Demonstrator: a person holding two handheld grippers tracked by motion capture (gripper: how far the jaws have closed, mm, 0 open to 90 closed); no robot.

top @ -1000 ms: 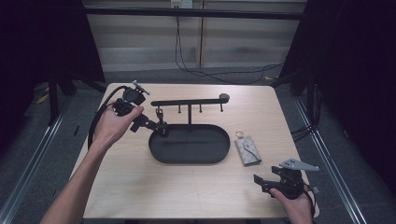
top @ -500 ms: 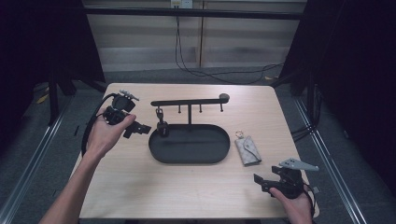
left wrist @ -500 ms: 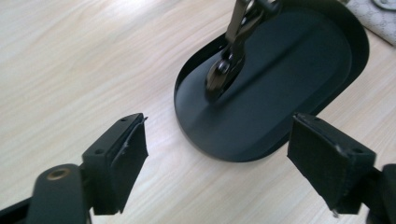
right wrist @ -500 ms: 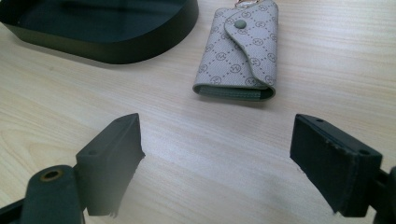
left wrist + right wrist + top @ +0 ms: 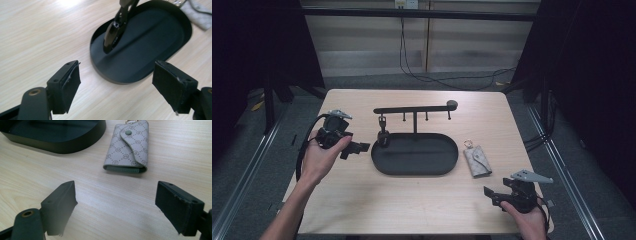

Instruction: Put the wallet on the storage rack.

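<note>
A pale wooden table [image 5: 362, 210] stands on grey carpet [image 5: 452, 80] before dark curtains [image 5: 257, 45].

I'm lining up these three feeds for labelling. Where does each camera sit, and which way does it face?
High view: above the person's side, looking forward and down on the table; both forearms, left gripper, right gripper.
Left gripper view: rides the left gripper, jaws open, facing the black tray and hanging key fob.
Right gripper view: rides the right gripper, jaws open, facing the key pouch.
Shared: the tray lies in all three.
</note>
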